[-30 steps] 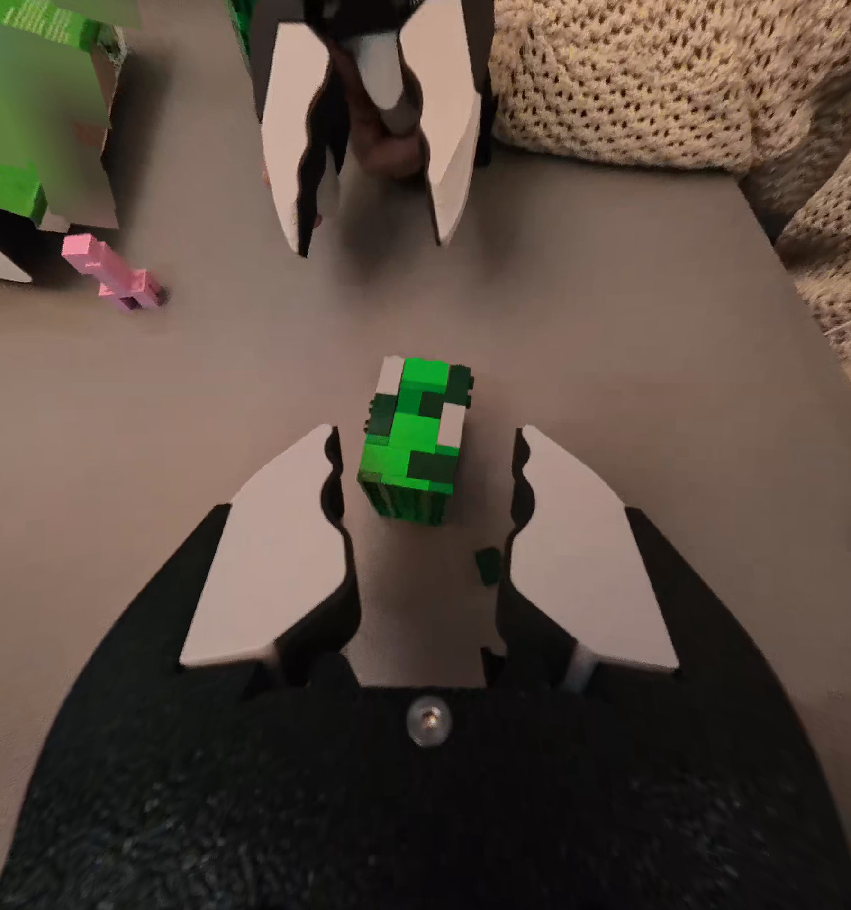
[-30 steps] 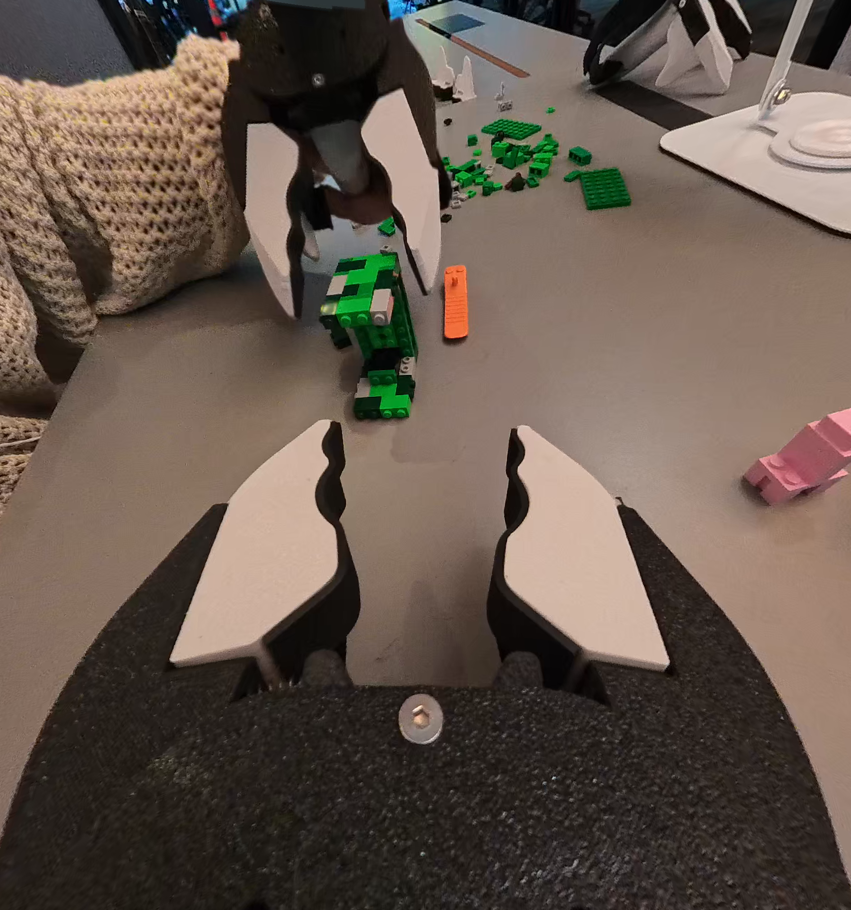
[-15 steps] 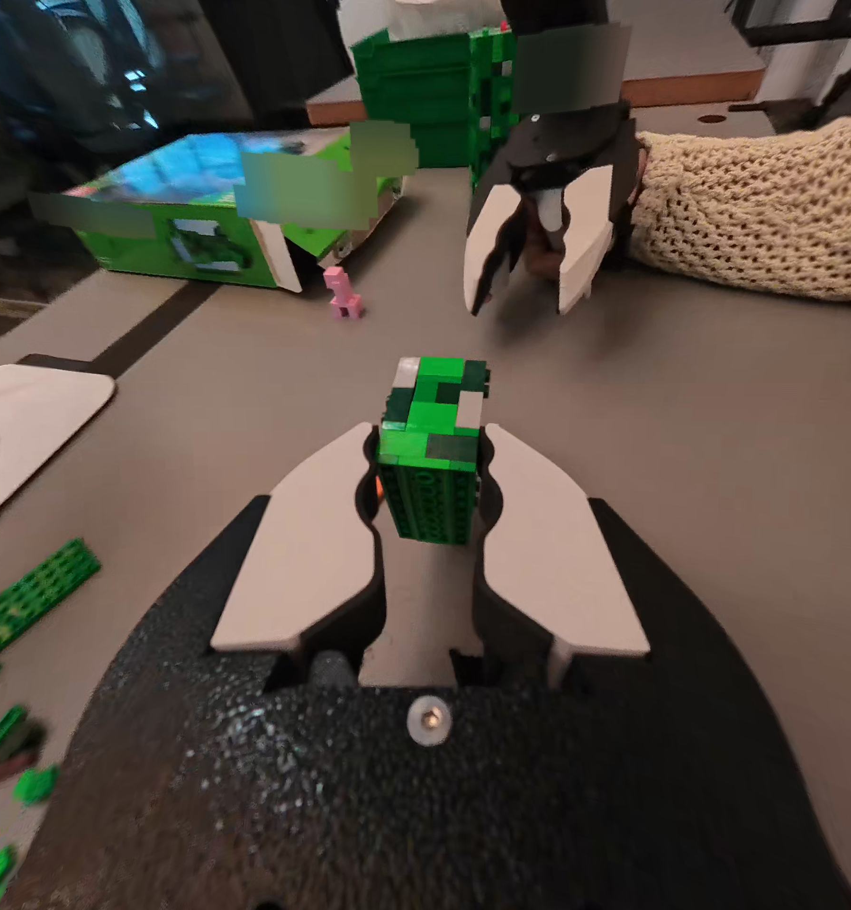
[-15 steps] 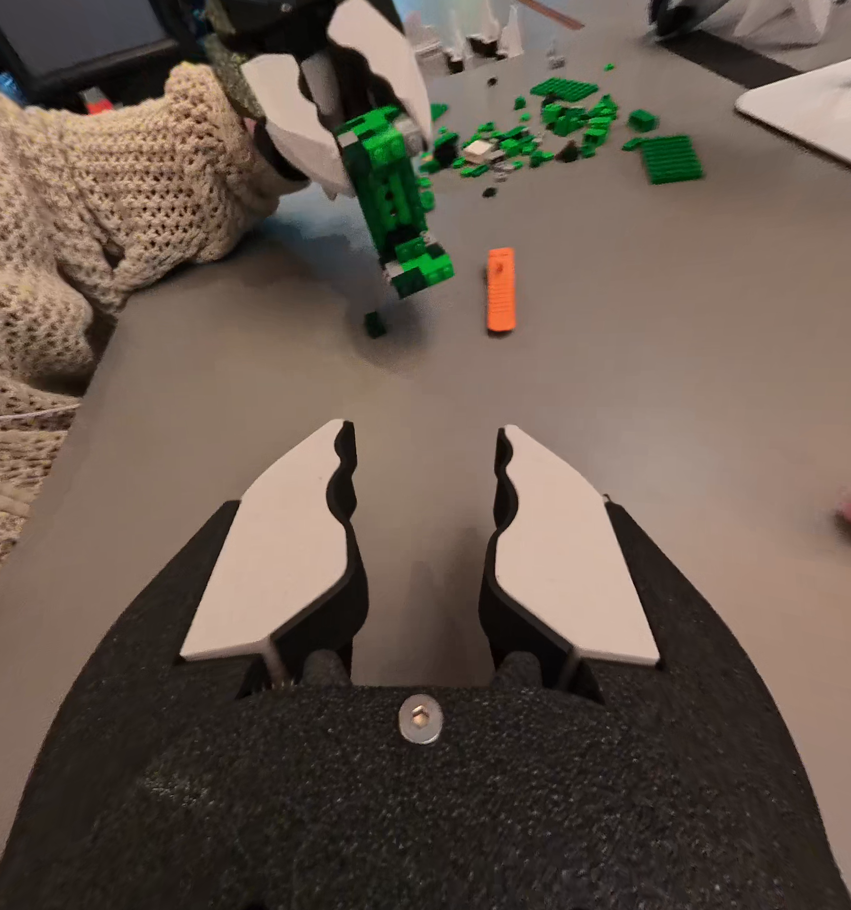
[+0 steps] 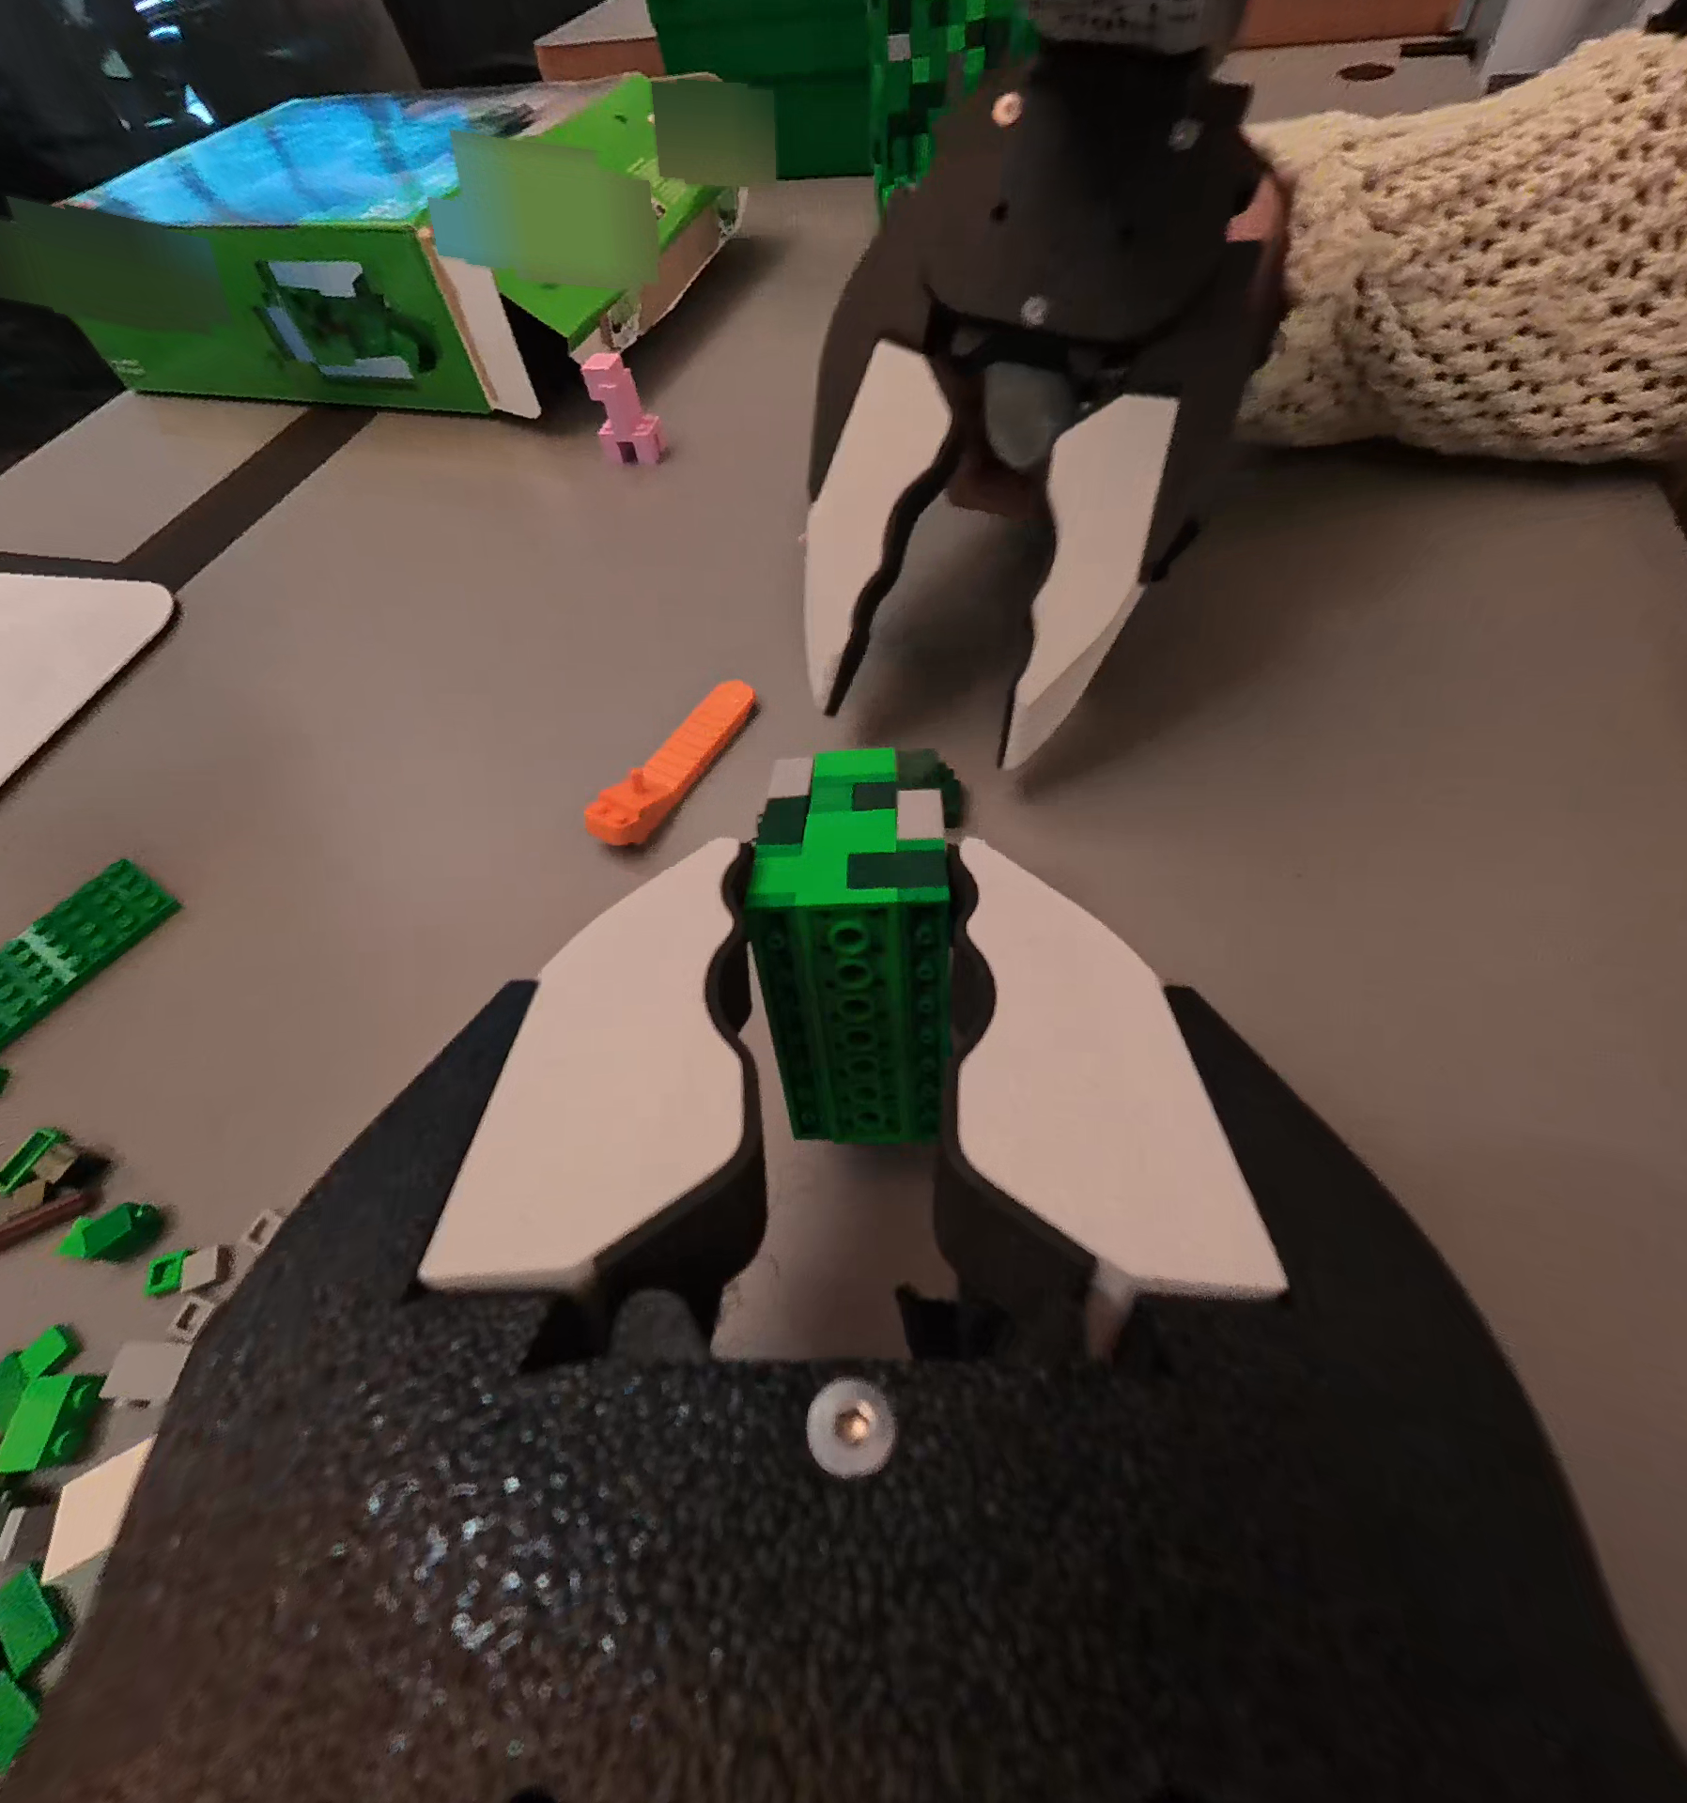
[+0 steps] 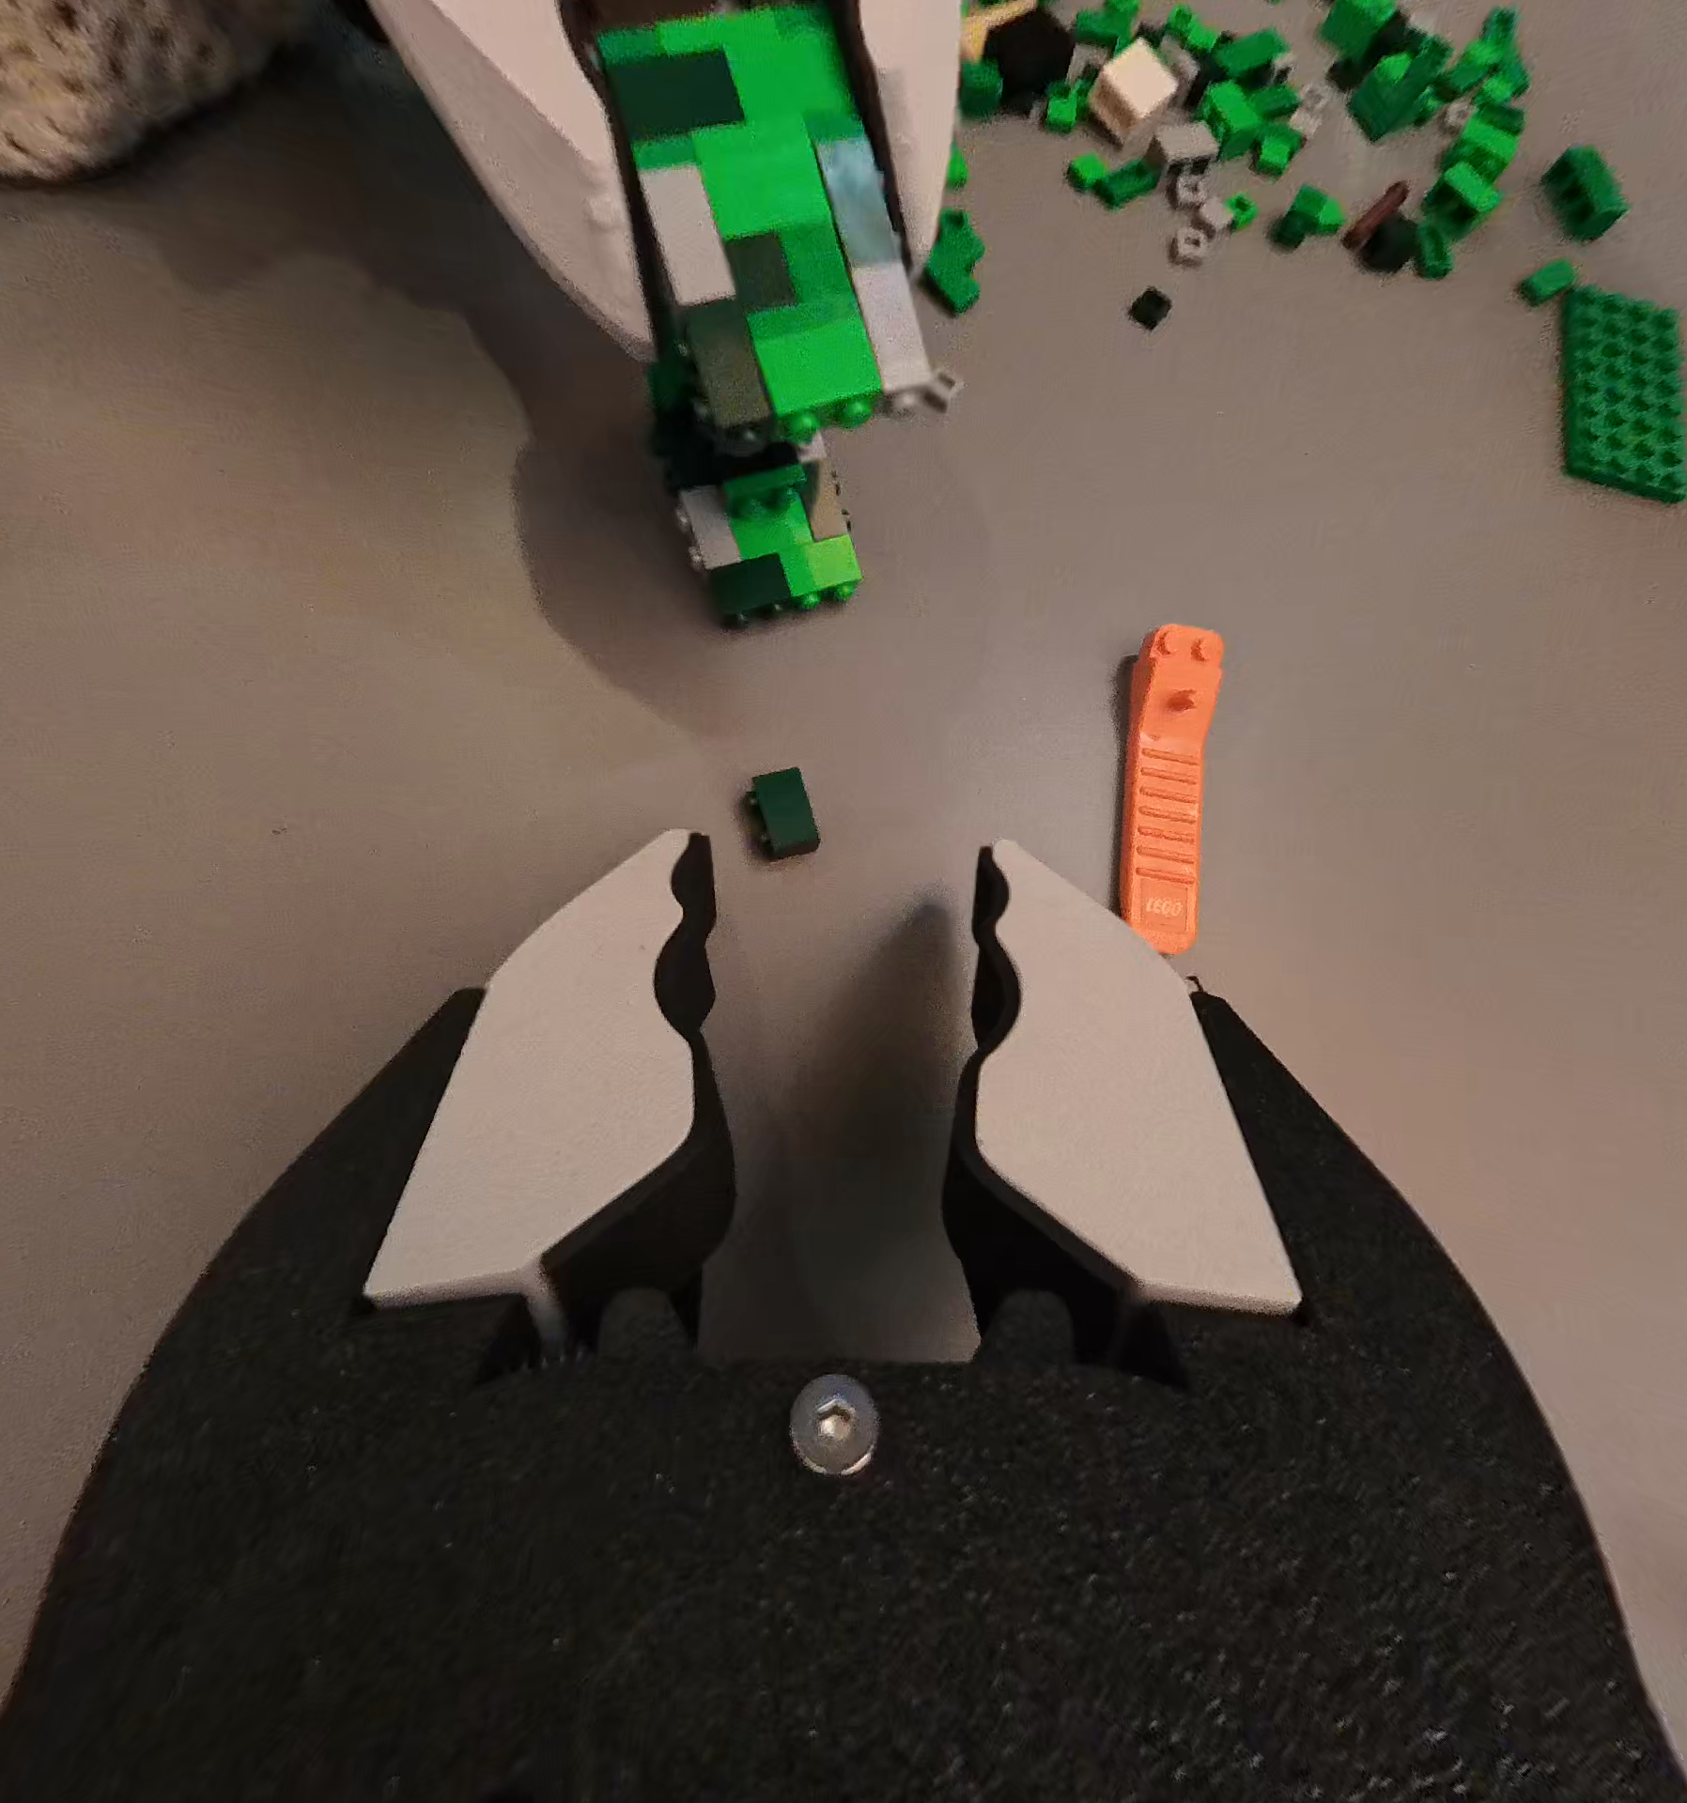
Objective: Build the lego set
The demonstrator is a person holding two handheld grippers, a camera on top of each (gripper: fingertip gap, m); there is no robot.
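Left gripper (image 5: pixel 849 859) clamped on green lego build (image 5: pixel 849 937), both fingers pressed against its sides, build held off the grey table (image 5: pixel 1308 878) with studded underside facing the camera. In right wrist view, same build (image 6: pixel 771 283) pinched between the pale fingers at top edge, lower stepped section hanging down toward the tabletop, contact with table unclear. Right gripper (image 6: pixel 840 859) spread, nothing between the fingers, tips just above table. Small dark green brick (image 6: pixel 783 812) lying loose just ahead of right gripper's tips. Orange brick separator (image 6: pixel 1167 790) flat on table just right of those tips. Farther off: green plate (image 6: pixel 1622 395) and scattered pile of loose green bricks (image 6: pixel 1308 117) toward far right of table. In left wrist view, pink lego figure (image 5: pixel 625 410) standing near far edge, open green box (image 5: pixel 313 263) beside it, knitted cream sleeve (image 5: pixel 1503 254) behind right gripper.
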